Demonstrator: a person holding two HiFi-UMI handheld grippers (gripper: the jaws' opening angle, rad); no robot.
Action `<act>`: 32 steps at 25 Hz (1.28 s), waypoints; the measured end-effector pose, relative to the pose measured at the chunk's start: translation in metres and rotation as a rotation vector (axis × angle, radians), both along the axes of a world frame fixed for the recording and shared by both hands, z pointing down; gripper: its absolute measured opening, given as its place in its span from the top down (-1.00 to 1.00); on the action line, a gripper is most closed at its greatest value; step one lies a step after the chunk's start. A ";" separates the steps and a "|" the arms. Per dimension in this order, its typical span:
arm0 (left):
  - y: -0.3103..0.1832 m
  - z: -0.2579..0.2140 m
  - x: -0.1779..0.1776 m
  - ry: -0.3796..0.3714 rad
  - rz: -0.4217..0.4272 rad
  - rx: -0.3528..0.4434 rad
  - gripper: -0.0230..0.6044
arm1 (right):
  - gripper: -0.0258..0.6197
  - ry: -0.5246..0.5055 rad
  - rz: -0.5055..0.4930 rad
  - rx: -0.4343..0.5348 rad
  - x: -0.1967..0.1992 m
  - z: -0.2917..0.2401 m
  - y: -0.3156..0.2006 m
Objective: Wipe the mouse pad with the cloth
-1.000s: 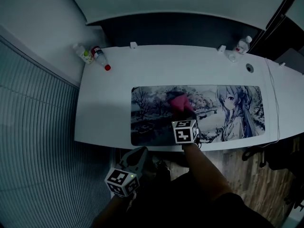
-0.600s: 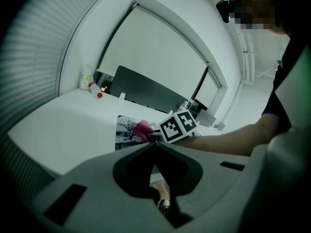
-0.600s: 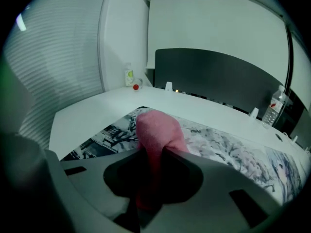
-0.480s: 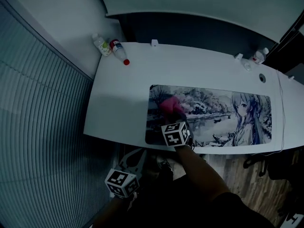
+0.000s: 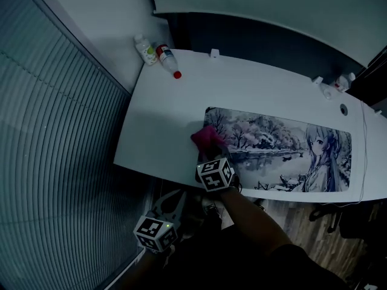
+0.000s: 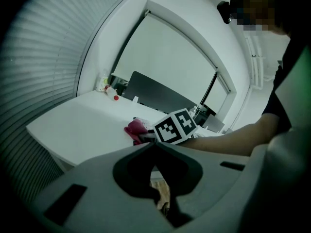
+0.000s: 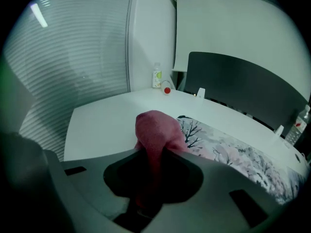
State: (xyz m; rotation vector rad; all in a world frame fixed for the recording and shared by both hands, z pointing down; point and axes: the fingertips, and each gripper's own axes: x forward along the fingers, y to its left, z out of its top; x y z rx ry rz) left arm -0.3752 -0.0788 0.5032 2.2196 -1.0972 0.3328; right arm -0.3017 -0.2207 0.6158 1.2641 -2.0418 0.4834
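From the head view, my right tool (image 5: 211,154) holds the pink cloth (image 5: 207,138) at the left end of the mouse pad (image 5: 284,147), which lies on the white surface (image 5: 157,125). My left tool (image 5: 174,199) hangs below the surface's near edge. The left gripper view shows its jaws together with nothing between them. The right gripper view shows the jaws clamped on the cloth.

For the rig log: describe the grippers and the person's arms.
Left gripper and right gripper: grey moulded bodies, dark heart-shaped opening behind the jaws. Each carries a white cube with black square markers. The person wears a dark top; the right forearm is bare.
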 end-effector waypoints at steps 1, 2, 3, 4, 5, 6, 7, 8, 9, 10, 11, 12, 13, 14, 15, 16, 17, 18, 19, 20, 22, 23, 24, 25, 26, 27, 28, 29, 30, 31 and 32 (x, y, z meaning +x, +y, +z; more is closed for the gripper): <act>0.000 0.000 -0.001 0.000 -0.001 0.001 0.91 | 0.66 -0.001 -0.003 0.001 -0.001 0.000 0.000; 0.000 0.000 -0.002 0.000 -0.001 0.002 0.91 | 0.66 -0.001 -0.004 0.002 -0.002 0.000 0.000; 0.000 0.000 -0.002 0.000 -0.002 0.001 0.91 | 0.66 -0.002 -0.005 0.002 -0.002 0.000 0.000; -0.001 0.001 -0.003 0.001 -0.003 0.001 0.91 | 0.66 -0.003 -0.007 0.003 -0.002 0.000 0.000; -0.001 0.001 -0.003 0.001 -0.003 0.000 0.91 | 0.66 -0.004 -0.008 0.004 -0.003 0.000 0.000; -0.001 0.002 -0.003 0.001 -0.001 -0.001 0.91 | 0.66 -0.005 -0.010 0.004 -0.003 0.000 0.000; -0.001 0.002 -0.002 0.002 0.001 -0.001 0.91 | 0.66 -0.007 -0.011 0.003 -0.003 0.000 0.000; -0.001 0.001 -0.001 0.006 0.003 0.000 0.91 | 0.66 -0.011 -0.013 0.001 -0.002 0.000 0.000; -0.001 0.000 0.001 0.011 0.004 0.002 0.91 | 0.66 -0.015 -0.016 -0.001 -0.002 0.000 0.000; -0.002 -0.001 0.002 0.017 0.005 0.005 0.91 | 0.66 -0.019 -0.019 -0.003 -0.002 0.000 0.000; -0.003 -0.001 0.003 0.018 0.007 0.006 0.91 | 0.66 -0.022 -0.022 -0.004 -0.002 0.000 0.000; -0.003 -0.002 0.003 0.015 0.008 0.005 0.91 | 0.66 -0.024 -0.026 -0.004 -0.002 0.000 0.000; -0.003 -0.002 0.003 0.012 0.007 0.003 0.91 | 0.66 -0.027 -0.030 -0.005 -0.002 0.000 0.000; -0.003 -0.003 0.004 0.011 0.006 0.001 0.91 | 0.66 -0.031 -0.034 -0.007 -0.002 0.000 0.000; -0.003 -0.003 0.004 0.011 0.006 0.001 0.91 | 0.66 -0.039 -0.037 -0.010 -0.002 0.000 0.000; -0.003 -0.003 0.005 0.010 0.007 0.001 0.91 | 0.66 -0.049 -0.041 -0.014 -0.001 -0.001 0.000; -0.003 -0.003 0.005 0.008 0.010 0.003 0.91 | 0.66 -0.060 -0.047 -0.019 -0.001 -0.001 0.000; -0.003 -0.003 0.005 0.007 0.012 0.007 0.91 | 0.66 -0.071 -0.053 -0.024 -0.001 -0.001 0.000; -0.003 -0.003 0.005 0.006 0.014 0.009 0.91 | 0.66 -0.085 -0.060 -0.028 -0.001 -0.002 0.000; -0.003 -0.004 0.006 0.008 0.015 0.011 0.91 | 0.66 -0.100 -0.065 -0.030 -0.001 -0.003 0.001; -0.003 -0.005 0.008 0.011 0.018 0.010 0.91 | 0.66 -0.120 -0.074 -0.028 0.001 -0.005 0.001; -0.003 -0.005 0.009 0.013 0.021 0.009 0.91 | 0.66 -0.122 -0.077 -0.023 0.002 -0.006 0.001; -0.004 -0.005 0.010 0.014 0.025 0.009 0.91 | 0.66 -0.120 -0.079 -0.018 0.004 -0.007 0.001; -0.003 -0.005 0.011 0.014 0.030 0.007 0.91 | 0.66 -0.120 -0.077 -0.012 0.005 -0.009 0.000; -0.003 -0.005 0.011 0.013 0.035 0.006 0.91 | 0.66 -0.121 -0.075 -0.007 0.006 -0.011 0.000; -0.003 -0.004 0.012 0.013 0.040 0.004 0.91 | 0.66 -0.124 -0.073 -0.001 0.007 -0.014 0.000; -0.004 -0.004 0.013 0.014 0.045 0.002 0.91 | 0.66 -0.127 -0.073 0.006 0.007 -0.018 0.000; -0.005 -0.003 0.015 0.016 0.051 0.001 0.91 | 0.66 -0.129 -0.073 0.013 0.008 -0.022 0.000; -0.006 -0.002 0.017 0.019 0.059 0.001 0.91 | 0.66 -0.128 -0.074 0.021 0.009 -0.026 -0.001; -0.008 -0.002 0.020 0.022 0.069 0.003 0.91 | 0.66 -0.128 -0.073 0.029 0.011 -0.030 -0.001; -0.010 -0.003 0.024 0.026 0.079 0.006 0.91 | 0.66 -0.129 -0.071 0.038 0.014 -0.034 -0.002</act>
